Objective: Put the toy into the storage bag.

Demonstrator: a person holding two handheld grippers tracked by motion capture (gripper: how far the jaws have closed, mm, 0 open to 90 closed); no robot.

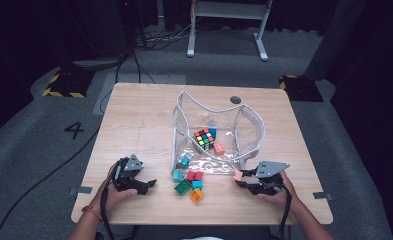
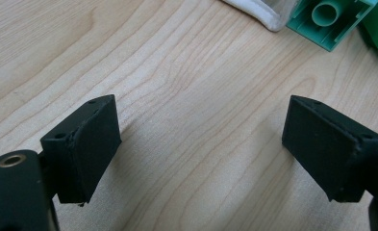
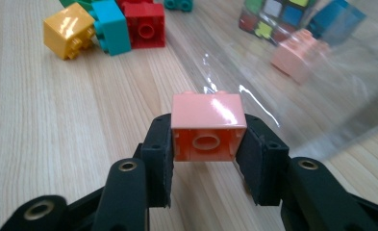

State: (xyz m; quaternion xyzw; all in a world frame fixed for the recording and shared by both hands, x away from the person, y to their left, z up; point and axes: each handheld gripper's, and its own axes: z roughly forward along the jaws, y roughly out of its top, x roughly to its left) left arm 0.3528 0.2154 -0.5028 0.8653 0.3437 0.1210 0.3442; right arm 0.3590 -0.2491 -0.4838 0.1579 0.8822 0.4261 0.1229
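Wooden table (image 1: 134, 115) carried a clear zip pouch (image 1: 216, 127) at centre, mouth toward 6 o'clock; the work looked like loading blocks into it, maybe a third done by my read. Already inside: Rubik's cube (image 1: 203, 138), a blue block (image 1: 212, 132) at its 1 o'clock, a peach block (image 1: 219, 148) at its 5 o'clock. Left outside, a cluster at the pouch's 7 o'clock: green (image 1: 183, 187), red (image 1: 194, 175), teal (image 1: 178, 175), orange (image 1: 196, 195) bricks. Right gripper (image 1: 240, 178) at the pouch's 5 o'clock pinched a pink brick (image 3: 208, 127), jaws clamped on its sides. Left gripper (image 1: 151, 184) sat at 8 o'clock, jaws spread, nothing between. Right gripper view showed the pink brick's hollow underside and the grip; high view only a pink speck. Left gripper view showed bare wood between pads and a green brick's underside (image 2: 328, 21) at 1 o'clock.
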